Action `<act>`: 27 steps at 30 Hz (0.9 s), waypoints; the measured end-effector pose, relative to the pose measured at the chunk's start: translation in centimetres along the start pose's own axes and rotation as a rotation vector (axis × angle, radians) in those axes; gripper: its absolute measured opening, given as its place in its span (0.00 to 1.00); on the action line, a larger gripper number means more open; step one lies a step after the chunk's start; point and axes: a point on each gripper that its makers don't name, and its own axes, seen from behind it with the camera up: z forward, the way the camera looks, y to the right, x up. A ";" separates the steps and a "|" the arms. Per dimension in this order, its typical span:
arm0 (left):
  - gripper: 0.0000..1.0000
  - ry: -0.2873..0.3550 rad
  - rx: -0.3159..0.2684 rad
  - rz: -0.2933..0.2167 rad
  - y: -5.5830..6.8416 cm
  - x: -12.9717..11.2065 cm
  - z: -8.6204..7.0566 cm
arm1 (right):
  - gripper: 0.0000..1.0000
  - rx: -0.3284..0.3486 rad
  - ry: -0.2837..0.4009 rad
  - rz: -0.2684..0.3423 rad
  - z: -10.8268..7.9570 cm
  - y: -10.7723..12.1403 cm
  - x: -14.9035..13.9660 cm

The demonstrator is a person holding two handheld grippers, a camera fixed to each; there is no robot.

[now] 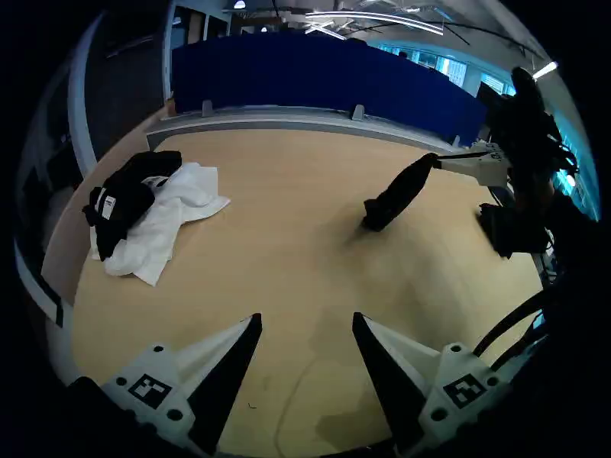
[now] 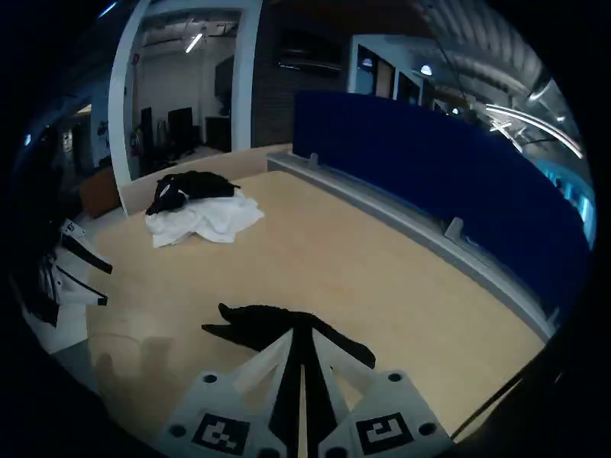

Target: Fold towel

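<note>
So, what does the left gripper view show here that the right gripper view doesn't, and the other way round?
Left gripper view: the left claw open over the wooden table, and the right claw seen side-on, holding up one end of a black towel whose other end reaches down to the table. Right gripper view: the right claw from behind, fingers closed on that towel, plus a white pillar and a room beyond it. Shared: the pile of white and black towels, the table and the blue partition.

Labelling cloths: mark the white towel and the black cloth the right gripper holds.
white towel (image 1: 168, 221): left gripper view, its middle fold.
black cloth (image 1: 399, 192): left gripper view, middle of hanging part.
</note>
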 end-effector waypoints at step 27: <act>0.88 0.011 -0.015 0.028 1.5 1.5 0.2 | 0.02 -0.059 0.042 0.016 -4.8 5.2 1.1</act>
